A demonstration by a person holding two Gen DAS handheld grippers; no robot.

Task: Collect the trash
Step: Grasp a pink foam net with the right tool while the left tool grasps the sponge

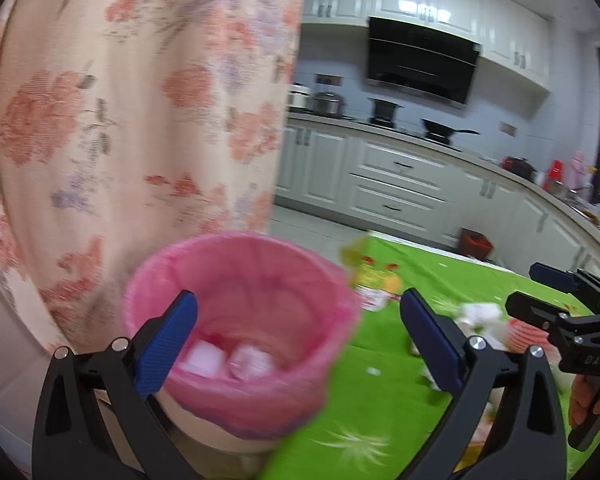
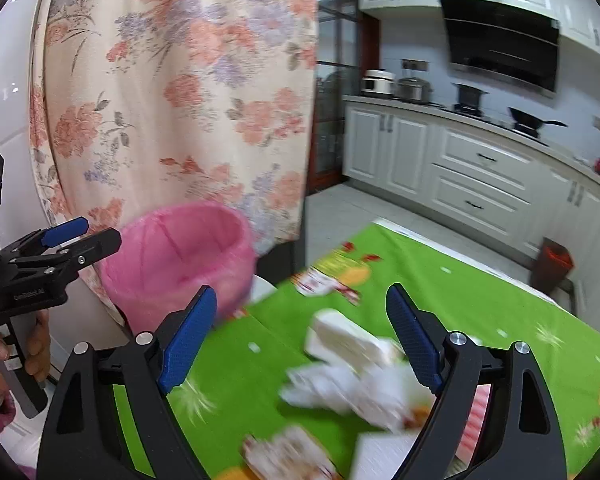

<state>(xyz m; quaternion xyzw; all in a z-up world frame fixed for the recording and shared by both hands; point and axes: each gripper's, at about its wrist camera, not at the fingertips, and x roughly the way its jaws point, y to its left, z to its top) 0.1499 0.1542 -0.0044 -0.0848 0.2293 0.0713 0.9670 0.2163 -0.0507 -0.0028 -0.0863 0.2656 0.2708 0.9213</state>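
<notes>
We see two hand-held grippers over a bench [image 2: 440, 280] with a bright green cloth, in a kitchen. The left gripper [image 1: 298, 340] has its jaws spread wide with nothing between them, hovering at the pink-lined bin [image 1: 240, 320] that stands at the bench's near left edge, beside a floral curtain [image 1: 140, 100]. Pale crumpled pieces [image 1: 228, 358] lie in the bin's bottom. The right gripper [image 2: 302, 338] also has its jaws apart and empty, above a blurred heap of white paper trash [image 2: 352, 376] on the cloth, to the right of the bin.
</notes>
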